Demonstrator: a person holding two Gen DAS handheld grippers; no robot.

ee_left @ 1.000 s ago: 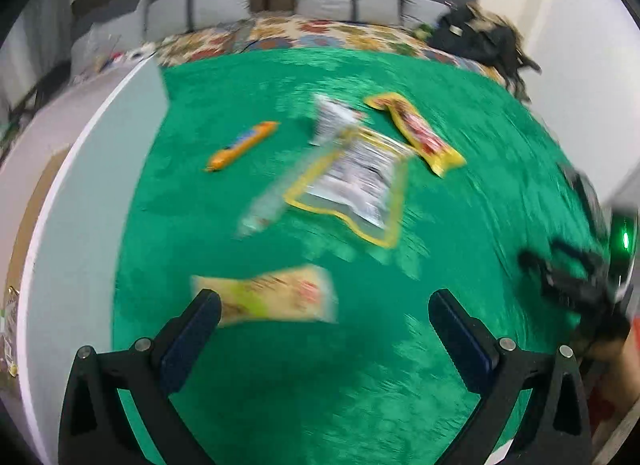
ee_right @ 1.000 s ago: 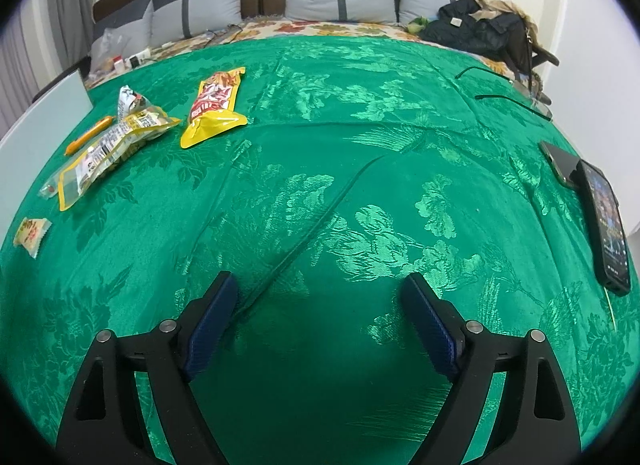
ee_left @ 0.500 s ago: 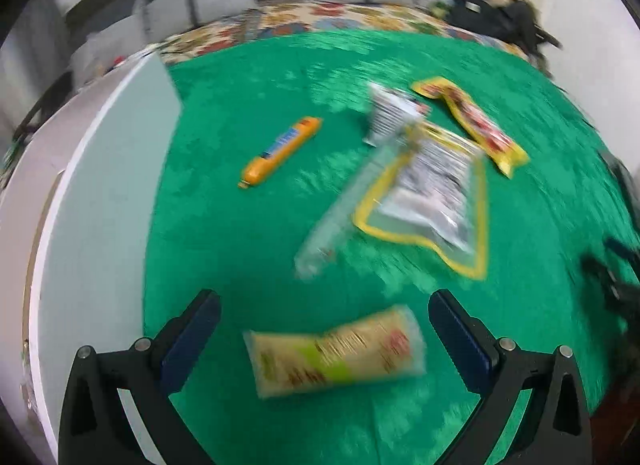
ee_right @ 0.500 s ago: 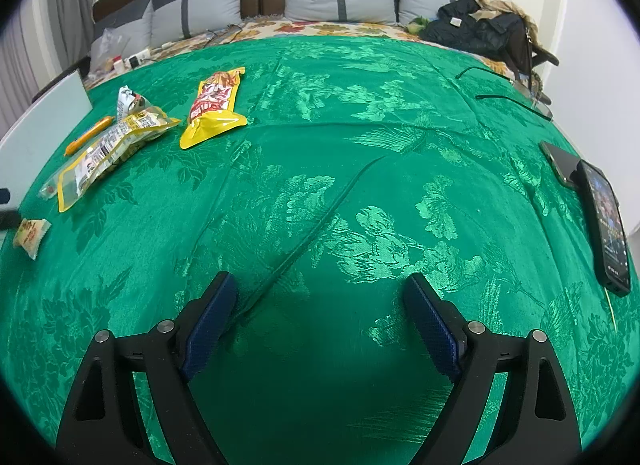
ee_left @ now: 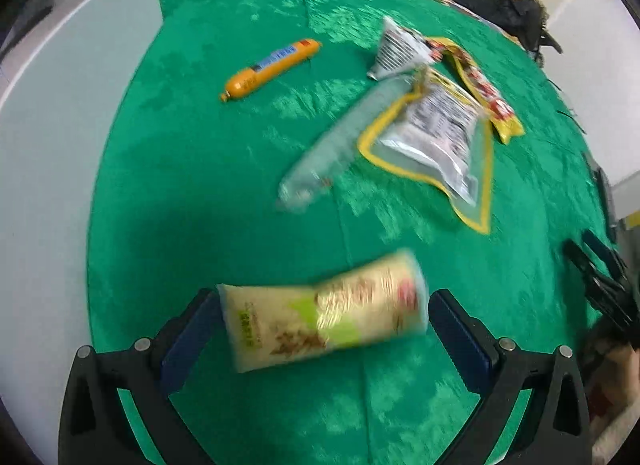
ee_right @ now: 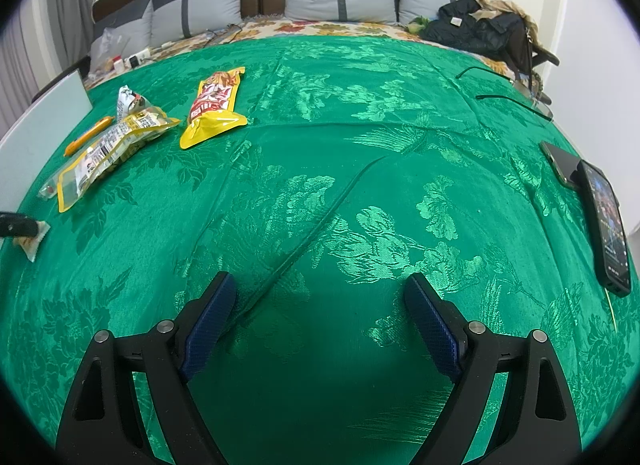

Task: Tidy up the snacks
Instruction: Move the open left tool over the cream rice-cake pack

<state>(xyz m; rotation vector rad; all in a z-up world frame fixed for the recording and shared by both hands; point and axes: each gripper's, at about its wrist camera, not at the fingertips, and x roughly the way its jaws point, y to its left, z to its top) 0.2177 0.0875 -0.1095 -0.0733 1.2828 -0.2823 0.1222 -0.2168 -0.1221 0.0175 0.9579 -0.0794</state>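
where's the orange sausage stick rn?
In the left wrist view the orange sausage stick lies on the green cloth, upper left, between the white board and the silver packet, far beyond the left tongs.

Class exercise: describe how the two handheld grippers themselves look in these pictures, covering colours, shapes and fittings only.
Both look alike. The left gripper and the right gripper each have two black angular arms with triangular cut-outs, round silver bolts at the joints, and long fingers faced with dark blue textured pads. No cables or printed markings show on either.
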